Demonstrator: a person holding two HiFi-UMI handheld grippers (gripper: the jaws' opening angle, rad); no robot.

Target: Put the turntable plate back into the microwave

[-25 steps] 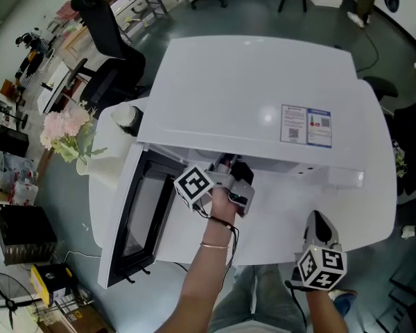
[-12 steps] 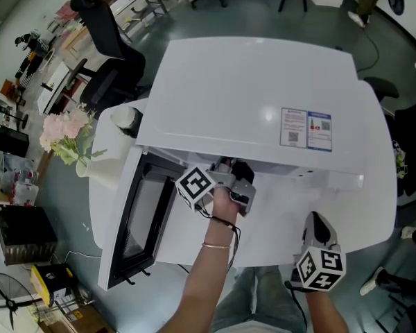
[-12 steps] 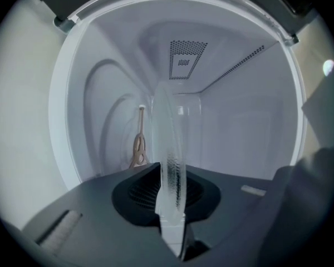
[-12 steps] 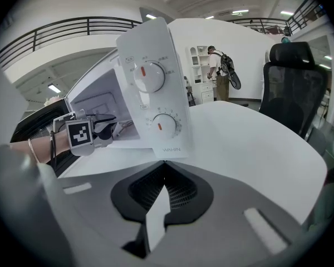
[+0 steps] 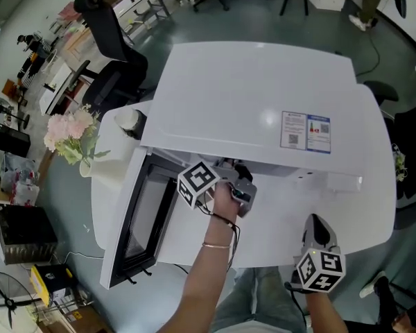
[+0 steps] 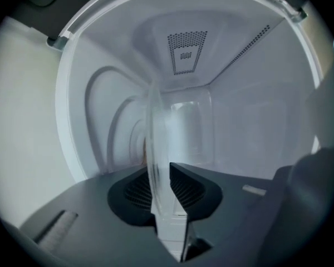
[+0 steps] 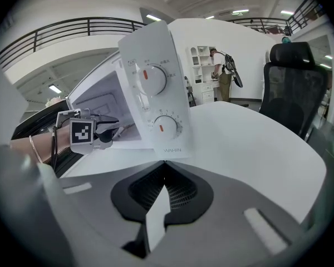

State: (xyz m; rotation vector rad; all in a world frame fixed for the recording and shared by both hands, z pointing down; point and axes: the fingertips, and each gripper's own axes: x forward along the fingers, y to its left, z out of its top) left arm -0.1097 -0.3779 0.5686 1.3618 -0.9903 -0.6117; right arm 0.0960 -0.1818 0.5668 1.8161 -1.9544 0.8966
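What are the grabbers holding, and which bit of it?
The left gripper pinches the glass plate by its rim, edge-on, inside the microwave. The right gripper is shut and holds nothing.

Left gripper (image 5: 230, 171): my left hand (image 5: 222, 198) is wrapped round its grip, with the bare left forearm (image 5: 206, 276) stretched forward from low centre. Left marker cube (image 5: 196, 183) sits tipped up and to the left. Gripper points near level. Jaws stand close together on the turntable plate (image 6: 156, 143), which is held on edge between the pads. The jaws are opening a touch; both pads seem to touch the glass, though its clearness makes that hard to judge.

Right gripper (image 5: 317, 224): low at my right side, well apart from the left, nose tilted downward. Right marker cube (image 5: 320, 269) faces up. Jaws fully together, nothing between them
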